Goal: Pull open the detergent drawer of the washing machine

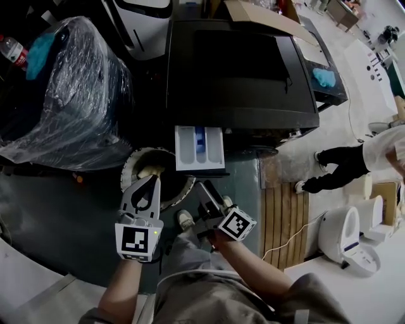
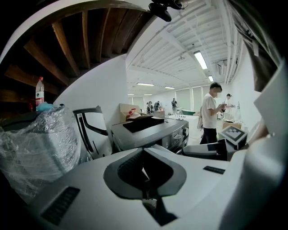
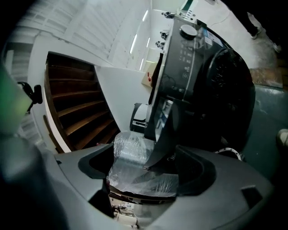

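The dark washing machine (image 1: 240,69) stands ahead of me in the head view. Its white detergent drawer (image 1: 199,147), with a blue compartment in the middle, sticks out from the front. My left gripper (image 1: 154,179) hangs below and left of the drawer, jaws shut with nothing in them. My right gripper (image 1: 200,187) sits just under the drawer's front edge, apart from it, shut and empty too. In the right gripper view the machine (image 3: 211,85) appears tilted, with the drawer (image 3: 163,117) protruding. The left gripper view shows the machine (image 2: 150,130) farther off.
The machine's round door (image 1: 131,169) stands open beside my left gripper. A plastic-wrapped appliance (image 1: 63,88) fills the left, with a bottle (image 1: 12,50) behind it. A person (image 1: 345,161) stands at the right near wooden slats (image 1: 285,209). Cardboard (image 1: 259,16) and a blue cloth (image 1: 324,77) lie near the machine's top.
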`<action>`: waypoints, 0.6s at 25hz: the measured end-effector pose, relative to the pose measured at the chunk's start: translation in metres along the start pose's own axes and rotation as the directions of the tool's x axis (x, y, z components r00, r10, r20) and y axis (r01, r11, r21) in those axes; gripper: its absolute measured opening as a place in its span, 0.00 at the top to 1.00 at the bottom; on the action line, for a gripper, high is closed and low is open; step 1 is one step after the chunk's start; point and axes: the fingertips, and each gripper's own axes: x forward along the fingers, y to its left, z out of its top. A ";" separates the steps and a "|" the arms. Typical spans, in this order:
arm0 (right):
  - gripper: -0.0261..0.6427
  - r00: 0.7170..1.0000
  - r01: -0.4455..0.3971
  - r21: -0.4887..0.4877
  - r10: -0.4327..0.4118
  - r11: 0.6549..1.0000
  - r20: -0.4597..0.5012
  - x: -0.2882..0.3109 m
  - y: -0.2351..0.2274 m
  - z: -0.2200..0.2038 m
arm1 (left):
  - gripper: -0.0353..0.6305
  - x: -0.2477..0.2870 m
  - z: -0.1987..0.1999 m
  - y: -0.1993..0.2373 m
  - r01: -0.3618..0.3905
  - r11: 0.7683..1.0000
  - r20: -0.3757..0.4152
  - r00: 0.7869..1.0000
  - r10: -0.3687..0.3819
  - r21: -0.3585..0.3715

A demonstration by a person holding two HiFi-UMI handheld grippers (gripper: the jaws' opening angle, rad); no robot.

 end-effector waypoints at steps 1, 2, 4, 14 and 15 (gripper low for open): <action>0.31 1.000 -0.008 -0.031 0.008 0.999 -0.007 -0.002 0.009 0.003 | 0.92 -0.002 0.005 0.001 -0.002 1.000 0.007 1.000 0.002 0.004; 0.31 1.000 -0.020 -0.062 0.020 0.998 -0.011 -0.003 0.019 0.008 | 0.92 -0.003 0.011 0.002 -0.005 1.000 0.015 1.000 0.005 0.004; 0.31 0.999 -0.050 -0.111 0.048 0.993 -0.015 -0.005 0.039 0.018 | 0.92 -0.006 0.023 0.004 -0.015 1.000 0.031 0.999 0.015 0.006; 0.59 0.983 -0.185 -0.436 0.167 0.881 -0.079 -0.001 0.138 0.064 | 0.92 -0.018 0.074 0.018 -0.066 0.998 0.093 0.993 0.066 -0.010; 0.61 0.981 -0.193 -0.474 0.176 0.859 -0.081 -0.001 0.147 0.071 | 0.92 -0.018 0.079 0.019 -0.070 0.997 0.097 0.993 0.071 -0.015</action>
